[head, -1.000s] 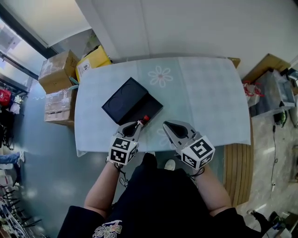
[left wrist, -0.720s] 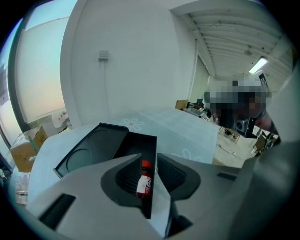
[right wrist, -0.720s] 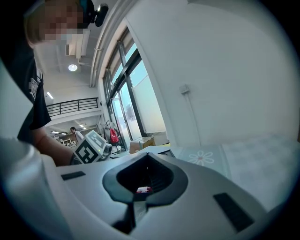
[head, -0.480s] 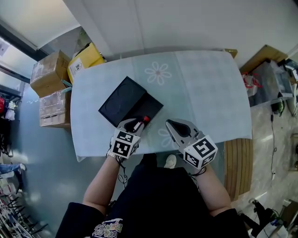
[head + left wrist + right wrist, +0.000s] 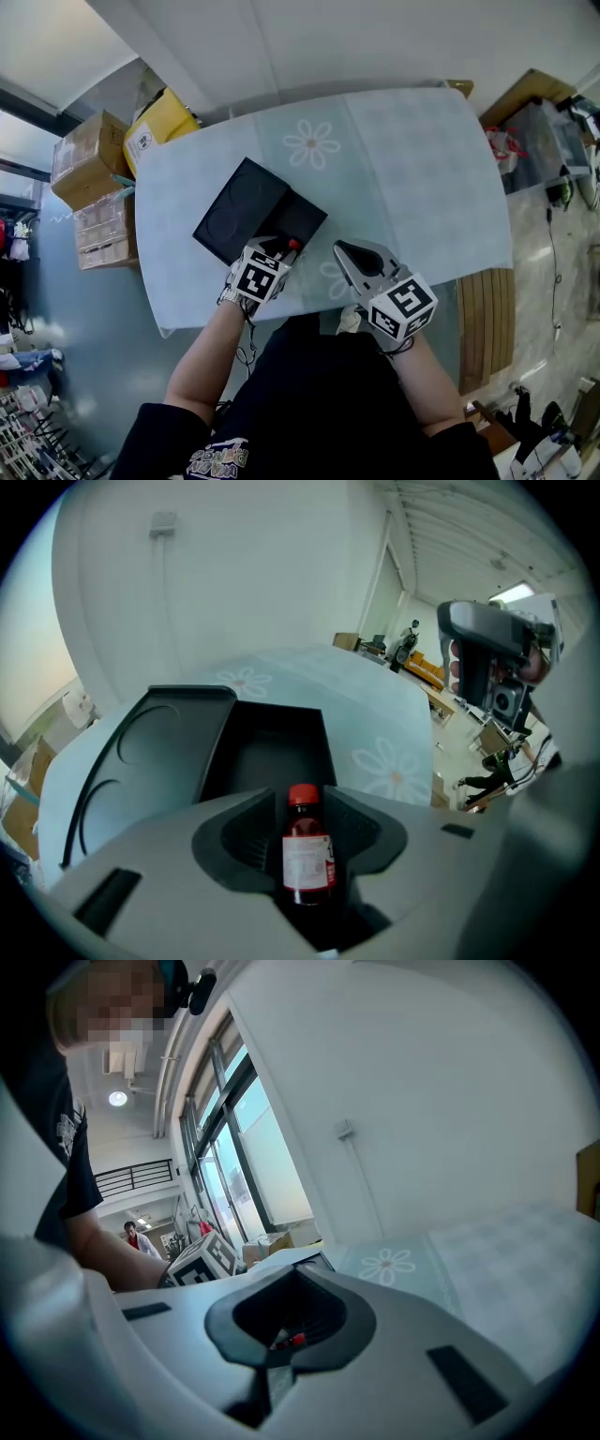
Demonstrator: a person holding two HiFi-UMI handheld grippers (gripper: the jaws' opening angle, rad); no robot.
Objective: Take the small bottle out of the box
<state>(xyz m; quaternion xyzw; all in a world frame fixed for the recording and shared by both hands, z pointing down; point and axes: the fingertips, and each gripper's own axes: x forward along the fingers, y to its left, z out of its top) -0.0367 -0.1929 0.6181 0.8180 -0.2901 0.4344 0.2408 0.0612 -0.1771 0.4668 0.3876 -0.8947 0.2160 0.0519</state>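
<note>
While looking down from the head view, finding the small bottle [image 5: 293,244] already out of the open black box [image 5: 246,211] as far as can be judged, standing red cap up just beside the near edge of the box on the pale table [image 5: 412,169]; seeing the left gripper [image 5: 279,247] pointing steeply down over it and the right gripper [image 5: 343,251] hovering to its right, apart from it. Judging the lift-out as done and only the letting go and backing away as remaining. Noting wide bare tabletop stretching to the right and toward the wall, the table's near edge running close under both grippers, and cardboard cartons [image 5: 89,159] sitting on the floor off the left end. Moving to the left gripper view, reading the jaws as standing apart after just opening, flanking the bottle [image 5: 307,850] without pressing on it and leaving narrow gaps on both sides; failing to see the bottle's foot behind the gripper body, so only supposing it resting on the table. Spotting the near rim of the box right behind the cap, allowing little room forward and more straight up and back. Turning to the right gripper view, finding those jaws brought together on nothing, catching a speck of the red cap through the hollow behind the tips, and seeing open flower-printed table lying ahead.
</note>
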